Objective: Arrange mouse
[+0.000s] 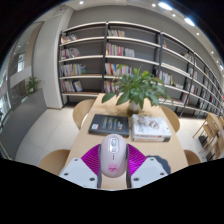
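A white computer mouse with a pink mark near its rear sits lengthwise between my two fingers. My gripper is shut on the mouse, with a magenta pad pressed against each side. The mouse is held up in the air over the near end of a long wooden table, which lies ahead and below.
On the table lie a dark book and a stack of magazines, with a potted green plant behind them. Chairs flank the table. Tall bookshelves line the far wall.
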`<state>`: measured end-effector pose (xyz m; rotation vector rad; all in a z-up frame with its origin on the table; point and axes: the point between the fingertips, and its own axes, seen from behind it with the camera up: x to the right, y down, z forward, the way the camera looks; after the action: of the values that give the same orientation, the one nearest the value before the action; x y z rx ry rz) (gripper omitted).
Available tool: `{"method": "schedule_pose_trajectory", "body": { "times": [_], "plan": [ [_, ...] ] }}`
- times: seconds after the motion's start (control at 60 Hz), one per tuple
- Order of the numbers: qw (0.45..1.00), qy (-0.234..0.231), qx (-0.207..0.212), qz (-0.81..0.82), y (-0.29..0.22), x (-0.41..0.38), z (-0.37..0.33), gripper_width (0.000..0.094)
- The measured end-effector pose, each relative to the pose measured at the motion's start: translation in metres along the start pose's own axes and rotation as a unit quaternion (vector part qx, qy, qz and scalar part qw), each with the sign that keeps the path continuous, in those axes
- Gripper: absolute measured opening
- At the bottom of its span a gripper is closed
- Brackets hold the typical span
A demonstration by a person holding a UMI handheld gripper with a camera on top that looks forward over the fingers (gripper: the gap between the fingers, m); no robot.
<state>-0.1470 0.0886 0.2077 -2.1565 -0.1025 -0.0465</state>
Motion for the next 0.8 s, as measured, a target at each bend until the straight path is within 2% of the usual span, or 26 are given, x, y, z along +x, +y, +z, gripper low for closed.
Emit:
{"method": "schedule_pose_trajectory", "body": {
  "times": [0.133,0.217,0.233,0.25,0.3,0.317,0.4,0.483,0.567,0.717,0.733,0.8],
  "plan": [
    [0.997,0.042,0.064,-0.009,-0.076,0.103,-0.010,0.0333],
    [0.996,0.055,0.066,-0.003,-0.077,0.160,0.002,0.0332],
    [0.996,0.057,0.066,0.000,-0.059,0.167,-0.001,0.0332],
    [0.997,0.058,0.058,0.003,-0.066,0.182,0.005,0.0332],
    [0.998,0.057,0.029,0.008,-0.045,0.208,0.024,0.0332],
    [0.998,0.058,0.019,0.008,-0.021,0.210,0.031,0.0332],
    [0.998,0.044,-0.050,0.005,0.036,0.232,0.064,0.0333],
    [0.994,0.029,-0.101,0.013,0.114,0.223,0.094,0.0333],
    [0.989,0.020,-0.144,0.016,0.154,0.220,0.110,0.0332],
    [0.983,0.007,-0.183,0.024,0.205,0.212,0.120,0.0338],
    [0.985,0.008,-0.169,0.027,0.200,0.212,0.123,0.0338],
    [0.985,0.007,-0.169,0.032,0.205,0.213,0.121,0.0398]
  ]
}}
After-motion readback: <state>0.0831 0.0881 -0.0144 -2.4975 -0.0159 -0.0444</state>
